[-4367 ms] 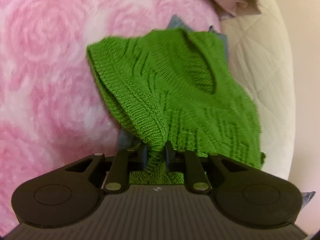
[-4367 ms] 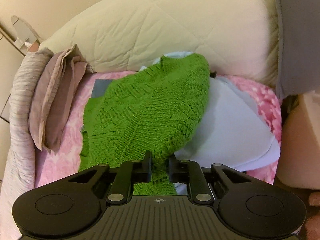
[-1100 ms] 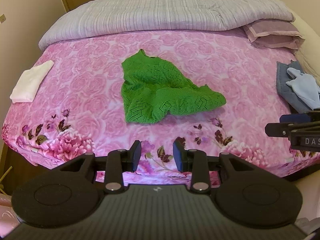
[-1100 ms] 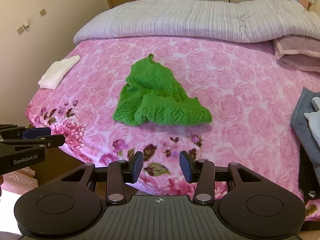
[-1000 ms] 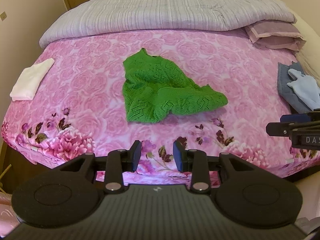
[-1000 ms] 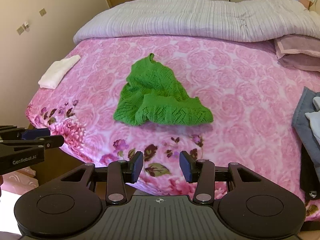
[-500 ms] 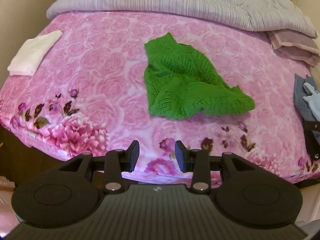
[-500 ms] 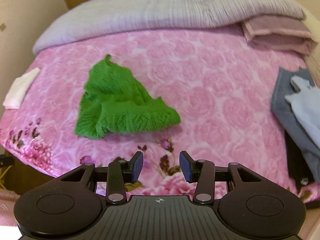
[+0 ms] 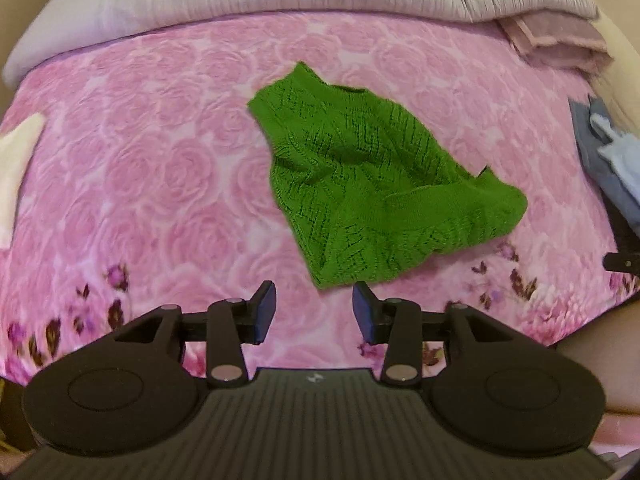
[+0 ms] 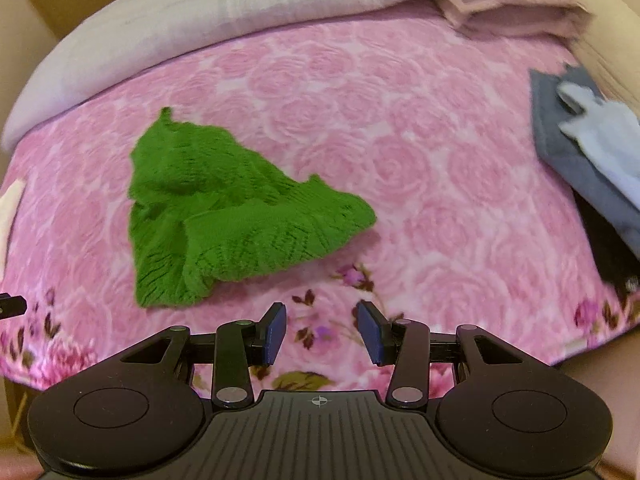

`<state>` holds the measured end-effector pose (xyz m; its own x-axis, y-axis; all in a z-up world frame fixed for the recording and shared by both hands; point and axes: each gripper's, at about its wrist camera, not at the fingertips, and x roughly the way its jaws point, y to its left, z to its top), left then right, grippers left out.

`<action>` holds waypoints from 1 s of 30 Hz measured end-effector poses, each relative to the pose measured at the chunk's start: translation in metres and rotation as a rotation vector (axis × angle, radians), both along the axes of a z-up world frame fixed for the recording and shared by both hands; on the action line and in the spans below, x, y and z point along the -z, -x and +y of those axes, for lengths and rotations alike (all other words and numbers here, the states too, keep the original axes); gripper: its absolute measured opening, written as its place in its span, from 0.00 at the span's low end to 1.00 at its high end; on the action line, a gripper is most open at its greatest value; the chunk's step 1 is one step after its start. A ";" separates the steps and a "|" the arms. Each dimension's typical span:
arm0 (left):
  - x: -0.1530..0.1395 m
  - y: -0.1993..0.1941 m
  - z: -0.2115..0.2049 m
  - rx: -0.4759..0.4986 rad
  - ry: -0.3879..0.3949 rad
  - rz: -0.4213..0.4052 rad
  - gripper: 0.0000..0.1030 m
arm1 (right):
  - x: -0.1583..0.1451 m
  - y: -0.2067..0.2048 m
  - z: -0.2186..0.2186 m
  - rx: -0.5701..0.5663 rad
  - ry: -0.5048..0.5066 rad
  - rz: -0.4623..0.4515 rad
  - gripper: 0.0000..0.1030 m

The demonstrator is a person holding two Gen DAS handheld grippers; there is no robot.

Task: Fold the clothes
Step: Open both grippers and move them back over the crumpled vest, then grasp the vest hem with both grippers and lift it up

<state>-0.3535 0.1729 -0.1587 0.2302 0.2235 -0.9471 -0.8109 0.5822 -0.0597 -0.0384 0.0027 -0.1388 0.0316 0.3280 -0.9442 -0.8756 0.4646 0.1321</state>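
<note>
Left wrist: crumpled openwork-knit green sweater [image 9: 372, 184]

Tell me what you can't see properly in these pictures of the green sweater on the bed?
- Green sweater: it lies crumpled in both views, and its own folds hide its sleeves and underside.
- White cloth: cut off by the left edge of the left wrist view.
- Grey and pale blue clothes: cut off at the right edge, and blurred in the right wrist view.
- Right gripper and left gripper: open, empty; the hands holding them are out of view.

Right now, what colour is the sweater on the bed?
Bright green. The sweater shows best in the left wrist view.
</note>
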 end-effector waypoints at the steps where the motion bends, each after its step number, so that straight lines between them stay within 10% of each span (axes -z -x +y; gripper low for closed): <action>1: 0.004 -0.001 0.005 0.007 0.009 0.005 0.37 | 0.002 0.000 -0.002 0.020 0.011 0.001 0.43; 12: 0.036 -0.023 0.028 0.063 0.090 0.013 0.37 | 0.019 -0.018 -0.007 0.135 0.083 -0.010 0.43; 30: 0.128 -0.045 0.038 -0.157 0.161 0.000 0.38 | 0.119 -0.116 0.061 -0.054 0.058 0.024 0.51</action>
<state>-0.3084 0.2106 -0.2868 0.2045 0.1025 -0.9735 -0.8909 0.4315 -0.1417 0.0771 0.0640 -0.2581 -0.0079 0.2732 -0.9619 -0.8966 0.4241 0.1278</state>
